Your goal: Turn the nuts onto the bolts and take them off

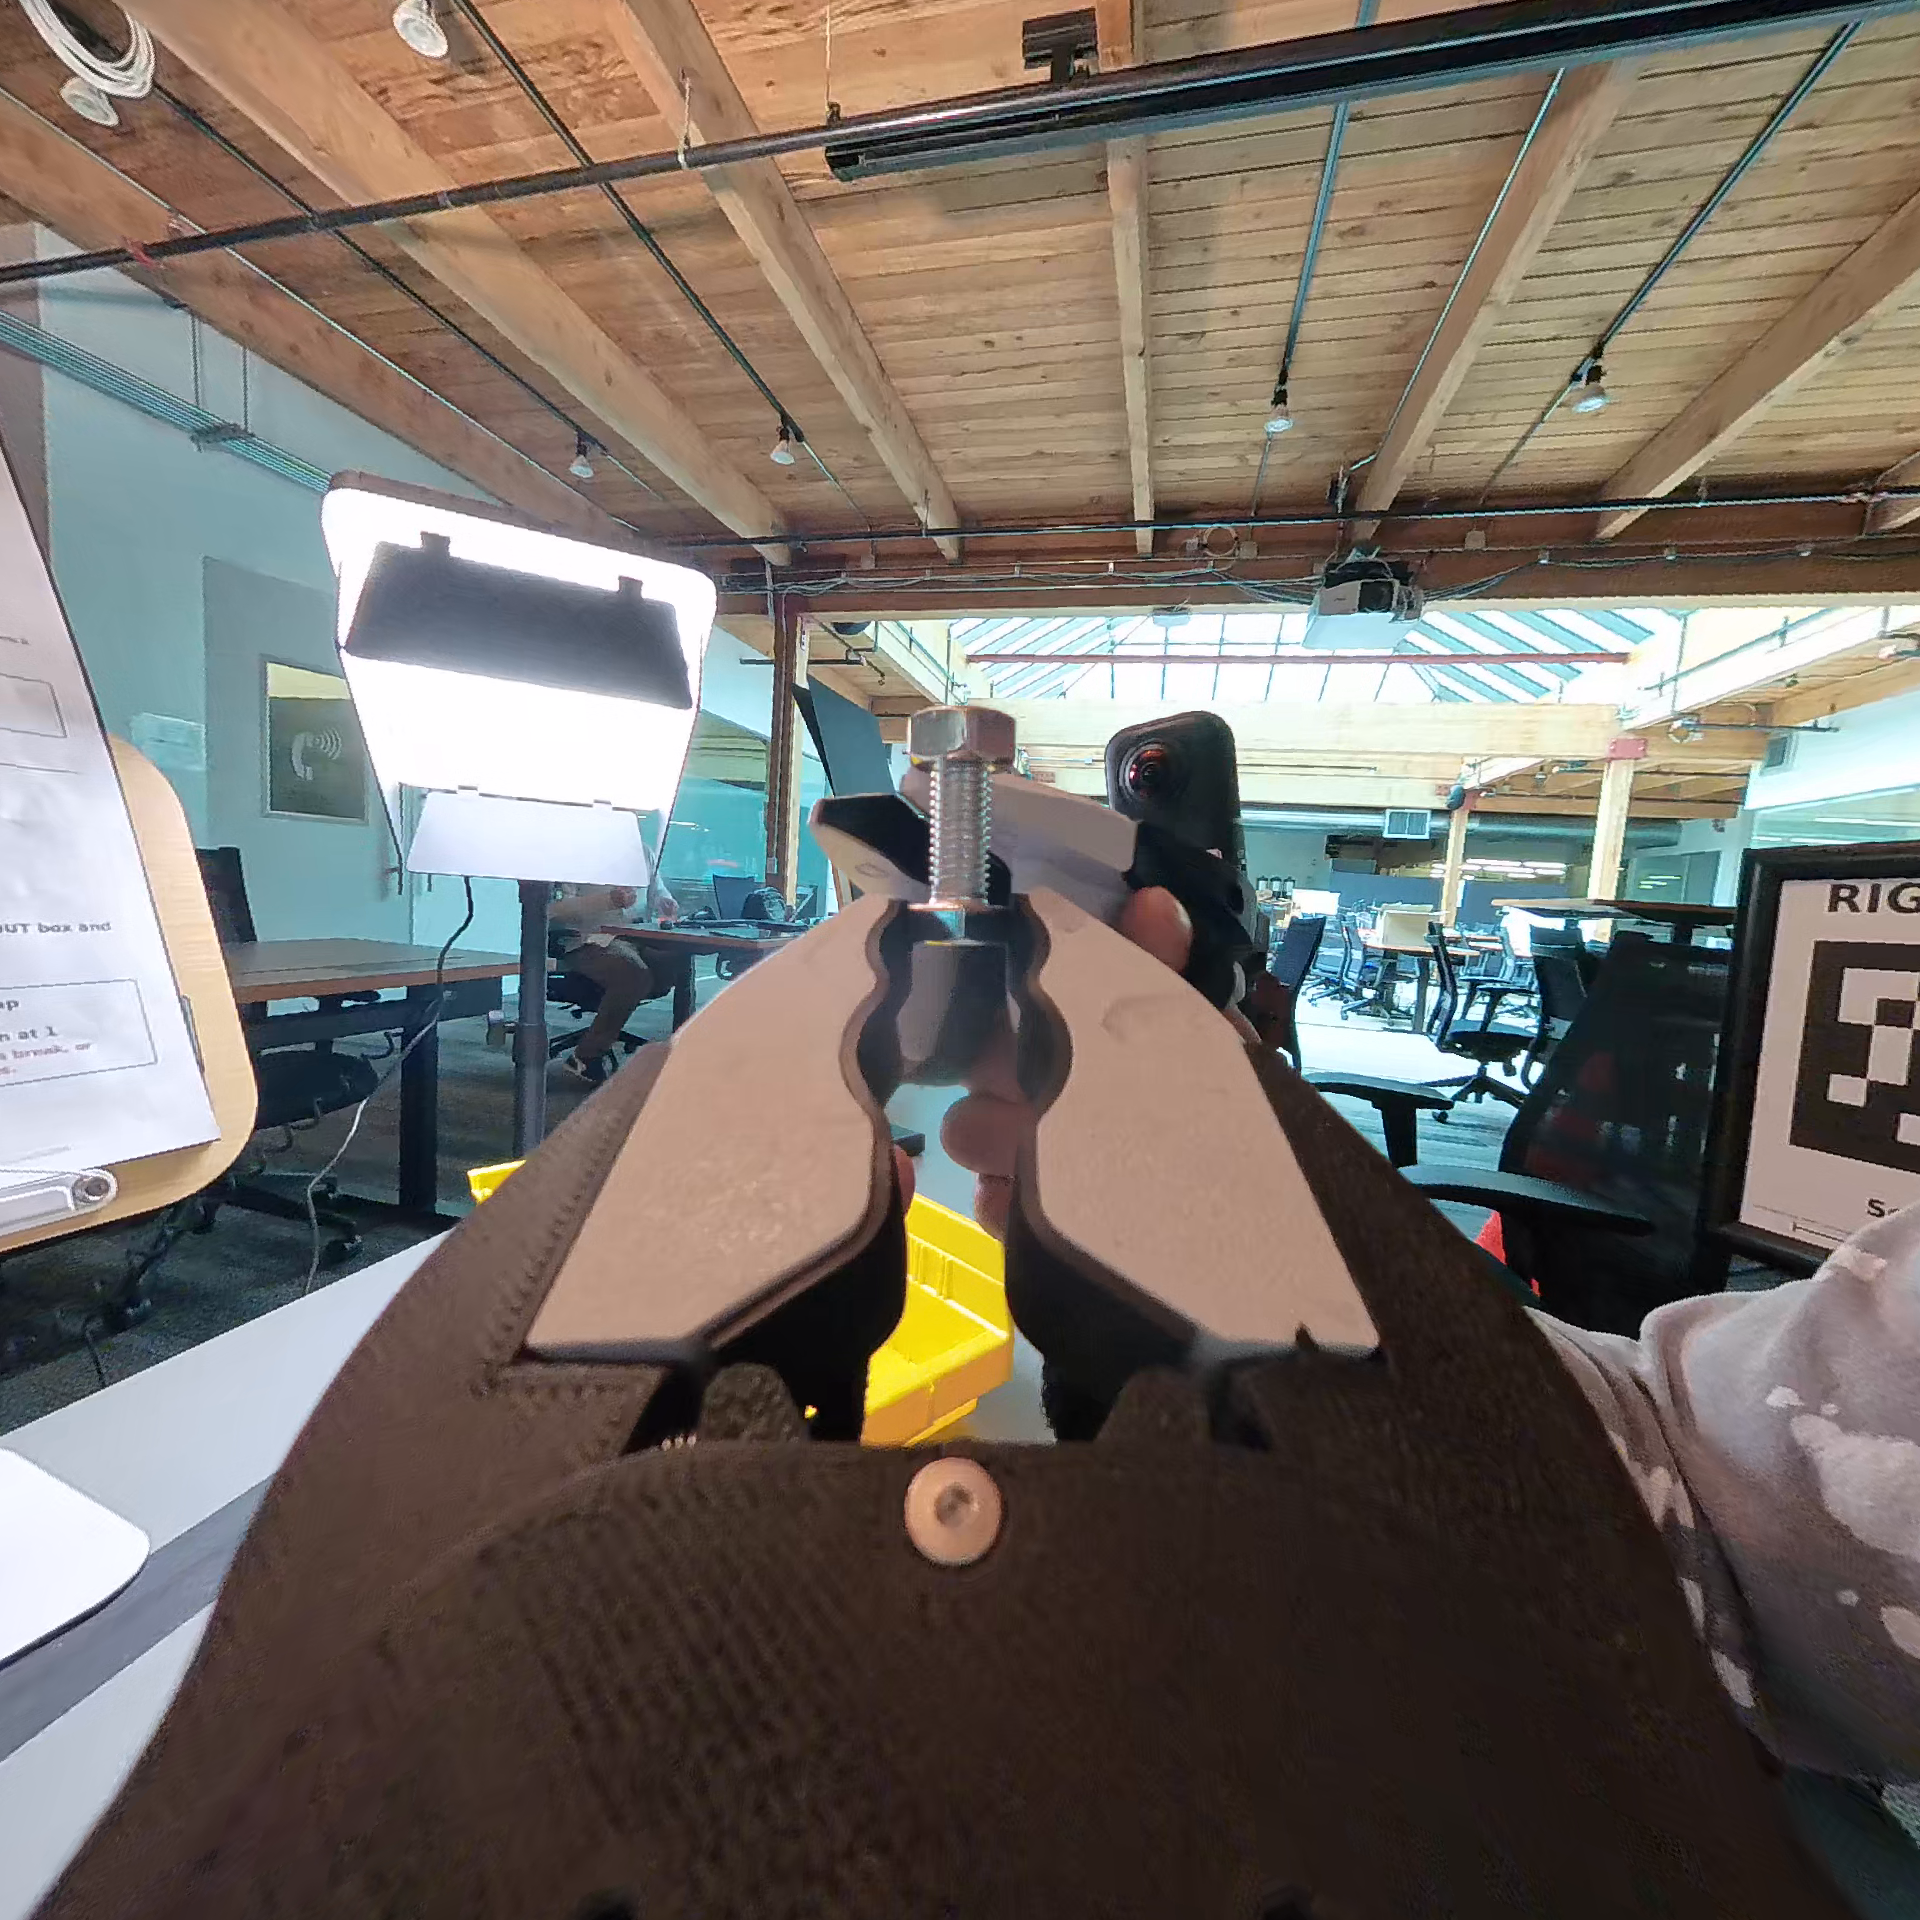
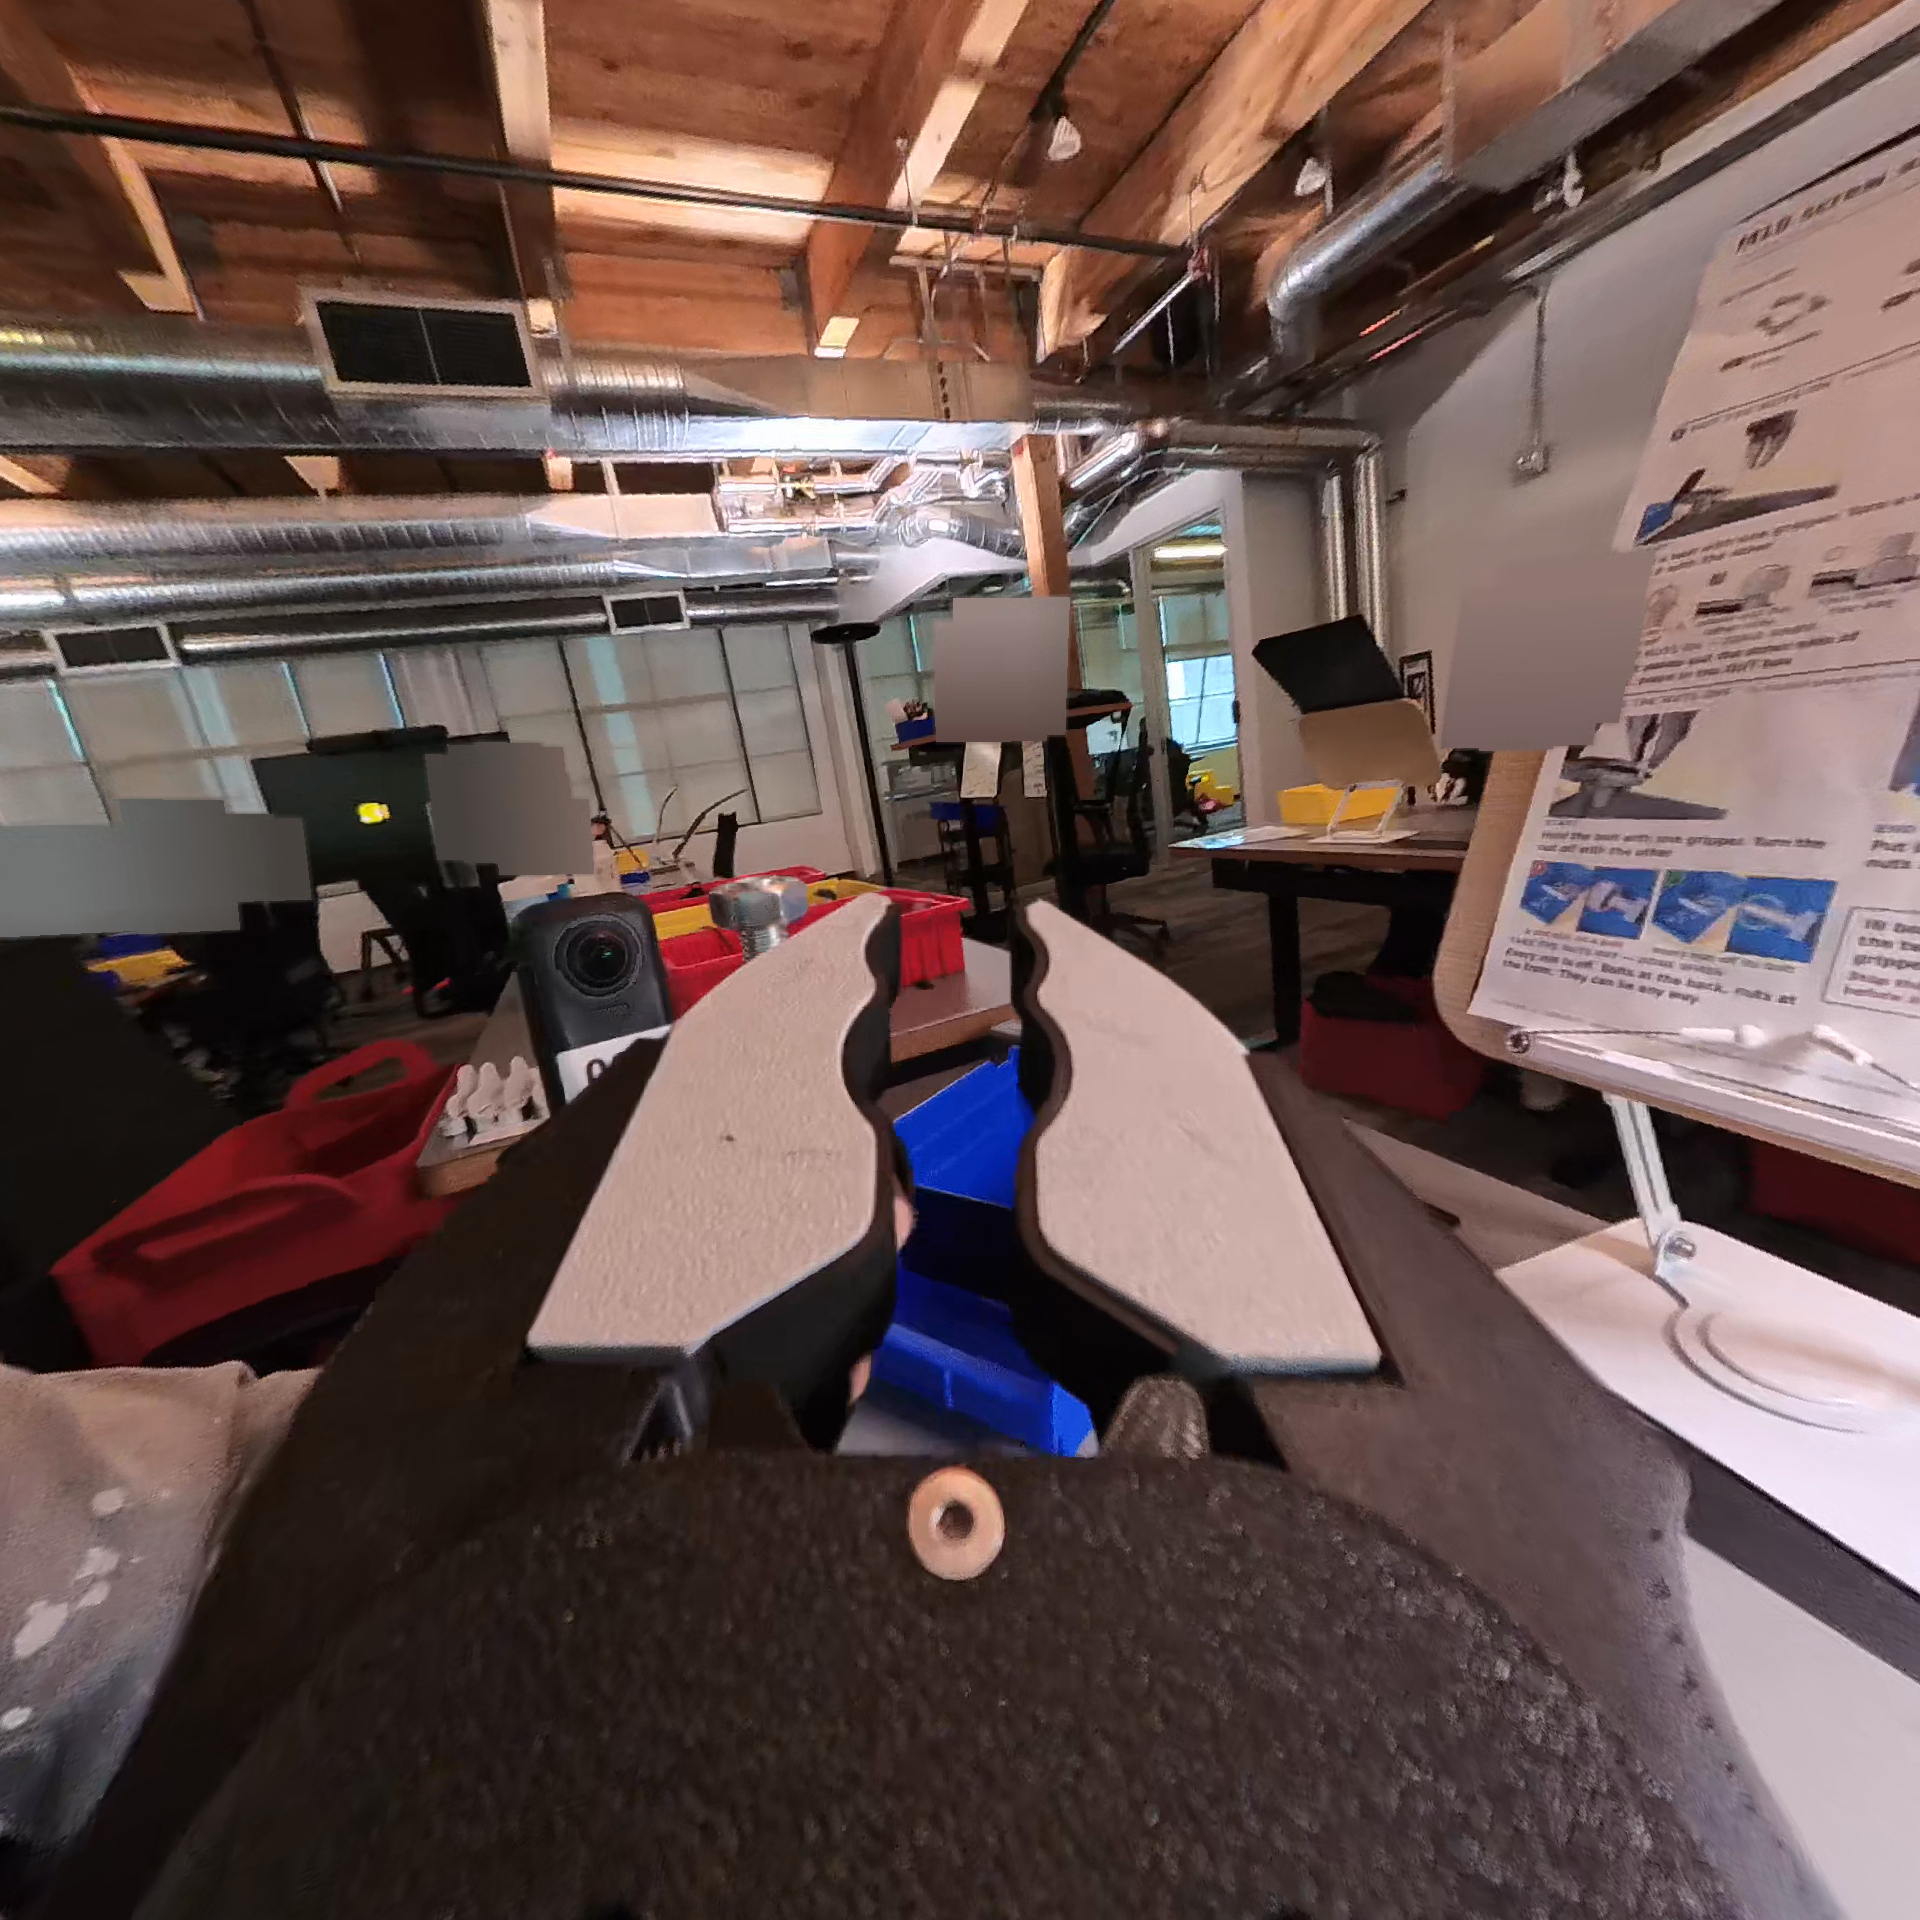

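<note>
A silver hex-head bolt point(image 1: 961, 831) stands upright, head up, in the left wrist view. My left gripper point(image 1: 961, 914) is shut on its lower end. A wider grey metal piece point(image 1: 948, 1003), possibly the nut, sits blurred between the fingers below. My right gripper point(image 2: 956, 925) is open and empty. Its white finger point(image 1: 1060, 836) and camera point(image 1: 1174, 779) show just behind the bolt. In the right wrist view the bolt head point(image 2: 758, 904) sits just left of my left fingertip, beside the left gripper's camera point(image 2: 597, 961).
A yellow bin point(image 1: 935, 1340) lies below the left gripper and a blue bin point(image 2: 966, 1143) below the right one, on a white table point(image 1: 156, 1382). A clipboard stand with an instruction sheet point(image 2: 1714, 831) stands at the side. A marker sign point(image 1: 1829, 1039) and a light panel point(image 1: 520, 665) stand behind. The left gripper's tips are roughly 4 centimetres from the right gripper's.
</note>
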Motion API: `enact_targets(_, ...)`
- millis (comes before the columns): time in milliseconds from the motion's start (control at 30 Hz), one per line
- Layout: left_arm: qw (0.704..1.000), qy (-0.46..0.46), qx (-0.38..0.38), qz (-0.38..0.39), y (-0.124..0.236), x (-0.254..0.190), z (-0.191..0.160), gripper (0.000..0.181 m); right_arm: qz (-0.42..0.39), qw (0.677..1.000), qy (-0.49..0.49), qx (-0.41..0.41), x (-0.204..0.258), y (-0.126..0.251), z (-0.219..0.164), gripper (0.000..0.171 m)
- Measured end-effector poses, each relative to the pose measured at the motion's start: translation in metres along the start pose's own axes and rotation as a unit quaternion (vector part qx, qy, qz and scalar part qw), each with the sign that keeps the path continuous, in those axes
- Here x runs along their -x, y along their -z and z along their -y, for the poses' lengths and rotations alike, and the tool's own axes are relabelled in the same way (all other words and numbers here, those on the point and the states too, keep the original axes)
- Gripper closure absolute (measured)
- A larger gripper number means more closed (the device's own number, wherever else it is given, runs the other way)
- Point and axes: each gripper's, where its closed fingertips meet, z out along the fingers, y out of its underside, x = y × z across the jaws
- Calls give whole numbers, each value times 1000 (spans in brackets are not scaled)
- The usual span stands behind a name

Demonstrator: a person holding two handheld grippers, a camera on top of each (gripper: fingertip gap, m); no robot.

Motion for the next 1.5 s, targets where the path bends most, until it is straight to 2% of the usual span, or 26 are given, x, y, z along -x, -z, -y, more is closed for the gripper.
enact_targets(133,1000,4,5,5,0,3,-4,162,44,999,3,3,19,-5,-4,132)
enact_targets(200,1000,3,8,4,-1,2,-6,162,56,998,9,13,26,-8,-7,128)
enact_targets(300,1000,7,3,5,-1,2,-4,163,44,999,9,12,20,-7,-7,133)
enact_targets(333,1000,7,-4,-3,0,0,-1,162,26,1000,-3,5,12,-4,-5,152)
enact_targets(367,1000,1,-2,-2,0,-1,0,163,11,1000,-4,-11,5,-2,0,156)
enact_targets(400,1000,-2,-3,-3,0,-2,2,162,7,1000,-5,-15,1,0,1,156)
enact_targets(533,1000,4,0,1,0,0,-2,163,47,999,-1,-4,19,-4,-1,136)
enact_targets(600,1000,5,5,-1,-2,0,-5,162,56,998,11,6,28,-7,-6,131)
enact_targets(700,1000,14,-1,1,-1,1,-3,163,47,999,9,2,23,-7,-5,137)
enact_targets(733,1000,12,-7,-5,0,0,0,163,28,1000,-1,-5,15,-4,-2,153)
enact_targets(767,1000,4,-6,-4,1,0,1,162,14,1000,1,-21,8,-1,2,155)
enact_targets(900,1000,3,-6,-1,0,0,1,162,39,999,1,-17,17,-2,3,139)
enact_targets(1000,1000,6,0,-2,-1,0,-4,162,48,999,17,-1,28,-8,-5,133)
enact_targets(1067,1000,7,-2,-2,-1,-1,-3,162,48,999,13,-5,25,-7,-4,134)
enact_targets(1100,1000,9,-8,-10,0,-2,-1,163,34,999,6,-11,18,-5,-2,149)
enact_targets(1133,1000,5,-6,-9,-1,-3,0,163,10,1000,4,-20,7,-2,1,156)
enact_targets(1167,1000,0,-8,-9,0,-4,2,162,3,1000,2,-23,2,0,2,158)
enact_targets(1300,1000,5,-4,-3,0,1,-1,162,40,999,6,-16,18,-3,1,139)
enact_targets(1367,1000,7,-1,-5,-1,0,-4,162,48,999,15,-8,27,-6,-3,135)
enact_targets(1467,1000,12,-4,-6,-1,-1,-3,163,46,999,8,-9,23,-6,-2,139)
enact_targets(1500,1000,12,-5,-8,-1,-1,-2,162,27,1000,1,-17,15,-4,0,152)
